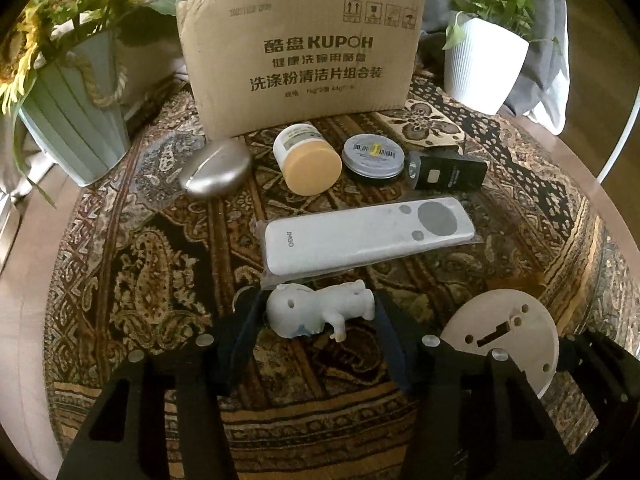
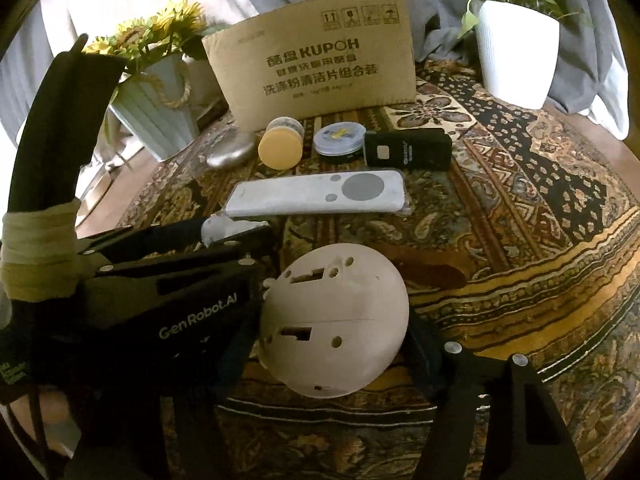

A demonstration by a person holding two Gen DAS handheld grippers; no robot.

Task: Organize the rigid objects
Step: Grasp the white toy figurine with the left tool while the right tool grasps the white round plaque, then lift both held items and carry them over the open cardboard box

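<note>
A small white figurine (image 1: pixel 320 314) lies on its side on the patterned cloth, and my left gripper (image 1: pixel 318 308) is shut on it, one dark finger against each end. In the right wrist view the same gripper (image 2: pixel 236 236) reaches in from the left, with only the figurine's (image 2: pixel 218 229) tip showing. My right gripper (image 2: pixel 332 344) is shut on a round beige disc (image 2: pixel 340 320) with slots and holes, tilted up off the cloth. The disc (image 1: pixel 504 332) also shows at the lower right of the left wrist view.
Behind lie a white remote (image 1: pixel 368 236) in a plastic sleeve, a silver pebble-shaped case (image 1: pixel 216 172), a yellow-lidded jar (image 1: pixel 308 160), a flat tin (image 1: pixel 372 156) and a black device (image 1: pixel 448 172). A cardboard sheet (image 1: pixel 300 60) stands at the back between a sunflower pot (image 1: pixel 76 128) and a white plant pot (image 1: pixel 484 64).
</note>
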